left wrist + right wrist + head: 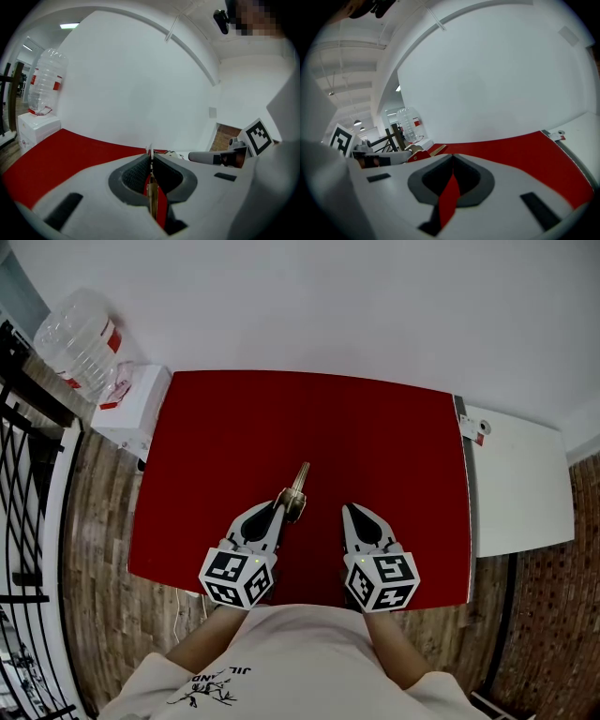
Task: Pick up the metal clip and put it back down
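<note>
Office-like room with water dispenser point(131, 411)

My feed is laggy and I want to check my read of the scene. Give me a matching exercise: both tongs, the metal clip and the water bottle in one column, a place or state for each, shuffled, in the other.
Things:
1. left tongs
2. right tongs
3. metal clip
4. water bottle

Places or states:
A. shut, nothing between them
B. on the white stand by the far left corner of the red table
C. shut on a thing
D. pinched at one end, the rest sticking out ahead

Pairs: 1-C, 2-A, 3-D, 4-B
</note>
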Demonstrator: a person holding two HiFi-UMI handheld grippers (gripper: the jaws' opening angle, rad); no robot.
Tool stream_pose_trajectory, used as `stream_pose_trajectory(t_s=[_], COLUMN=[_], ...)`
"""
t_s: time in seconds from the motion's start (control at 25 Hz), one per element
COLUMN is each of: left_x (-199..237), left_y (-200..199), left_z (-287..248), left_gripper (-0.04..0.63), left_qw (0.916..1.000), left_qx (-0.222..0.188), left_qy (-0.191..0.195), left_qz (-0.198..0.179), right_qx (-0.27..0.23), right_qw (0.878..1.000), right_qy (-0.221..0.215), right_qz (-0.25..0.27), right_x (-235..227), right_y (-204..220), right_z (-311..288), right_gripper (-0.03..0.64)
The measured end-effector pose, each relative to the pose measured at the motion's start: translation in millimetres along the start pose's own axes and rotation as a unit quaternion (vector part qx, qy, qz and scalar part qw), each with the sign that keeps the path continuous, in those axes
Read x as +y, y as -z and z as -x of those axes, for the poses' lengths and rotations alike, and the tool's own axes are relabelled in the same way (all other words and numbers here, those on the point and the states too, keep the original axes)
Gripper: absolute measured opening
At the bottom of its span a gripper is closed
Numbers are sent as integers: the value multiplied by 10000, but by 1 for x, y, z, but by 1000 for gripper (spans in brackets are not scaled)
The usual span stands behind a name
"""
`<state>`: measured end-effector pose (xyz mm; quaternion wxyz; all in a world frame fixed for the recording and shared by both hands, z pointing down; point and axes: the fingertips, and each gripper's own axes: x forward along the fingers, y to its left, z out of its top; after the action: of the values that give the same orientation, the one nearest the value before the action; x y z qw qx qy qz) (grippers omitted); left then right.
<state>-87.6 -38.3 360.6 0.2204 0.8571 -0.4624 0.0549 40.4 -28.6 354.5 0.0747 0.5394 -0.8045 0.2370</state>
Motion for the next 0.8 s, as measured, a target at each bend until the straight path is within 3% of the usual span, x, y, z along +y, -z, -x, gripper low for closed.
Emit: stream_pose_trajectory(t_s=[0.8], left_x=[20], left_y=[13], left_z=[-28], left_gripper=[26], left_qw=[9997], left_qx=[168], left_qy=[-46], left_qz=[-176], right_qx=[198], right_qw=[9993], right_qy=[195], right_qz=[-242], right_x=[-24], right_y=[21], right_z=[-27], right_gripper=[6])
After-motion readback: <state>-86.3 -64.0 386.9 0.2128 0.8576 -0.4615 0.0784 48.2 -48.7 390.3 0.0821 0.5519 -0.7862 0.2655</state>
